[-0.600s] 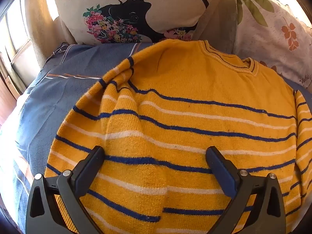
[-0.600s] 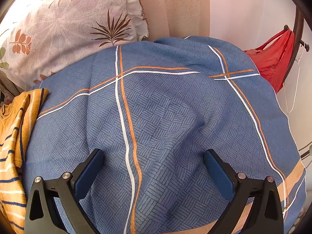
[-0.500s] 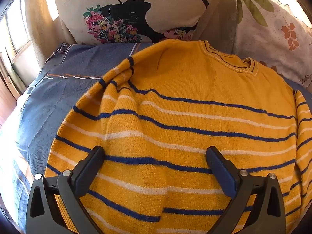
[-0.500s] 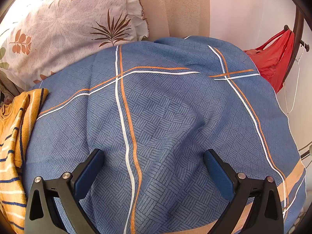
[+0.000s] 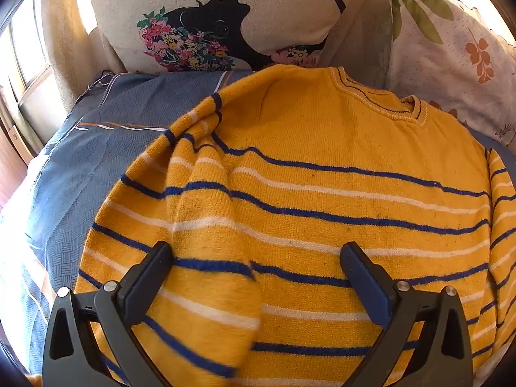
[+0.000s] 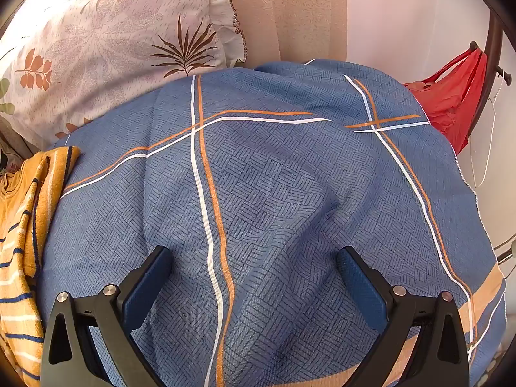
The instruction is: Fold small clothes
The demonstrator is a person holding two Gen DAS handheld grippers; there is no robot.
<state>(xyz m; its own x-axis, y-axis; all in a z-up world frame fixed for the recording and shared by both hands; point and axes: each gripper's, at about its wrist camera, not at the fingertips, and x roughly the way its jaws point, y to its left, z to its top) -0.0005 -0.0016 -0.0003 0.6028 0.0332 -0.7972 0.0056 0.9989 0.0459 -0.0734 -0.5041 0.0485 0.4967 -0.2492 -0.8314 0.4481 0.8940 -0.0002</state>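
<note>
One sweater (image 5: pixel 322 193), yellow knit with dark blue and white stripes, lies flat on the blue bedsheet (image 5: pixel 80 177), neckline (image 5: pixel 380 103) toward the pillows. One sleeve (image 5: pixel 206 225) is folded in over the body on the picture-left side; a second sleeve runs down the right edge of the left wrist view. In the right wrist view the same sweater (image 6: pixel 22 225) shows only as a strip at the left edge, resting on the sheet.

Left gripper (image 5: pixel 256 258): two fingers spread wide, nothing pinched. Both hang over the sweater, one finger (image 5: pixel 148 277) above the folded sleeve's outer edge, the other over the striped body. Whether the tips touch the knit, cannot tell.

Right gripper (image 6: pixel 254 258): two fingers spread wide, nothing between them but bare sheet. It hangs over the bedsheet (image 6: pixel 290 177), well apart from the sweater. The sheet here is rumpled, with crossing orange and white lines.

Pillows: two counted. One cream pillow (image 5: pixel 225 16) with a black silhouette and flowers, behind the sweater. One white pillow (image 5: pixel 451 48) with leaf print, to the right of it; the same leaf pillow (image 6: pixel 113 38) appears at upper left in the right wrist view.

One red bag (image 6: pixel 451 103) hangs on a dark stand (image 6: pixel 493 64) beyond the bed's far corner. Beige curtain (image 6: pixel 306 16) behind.
</note>
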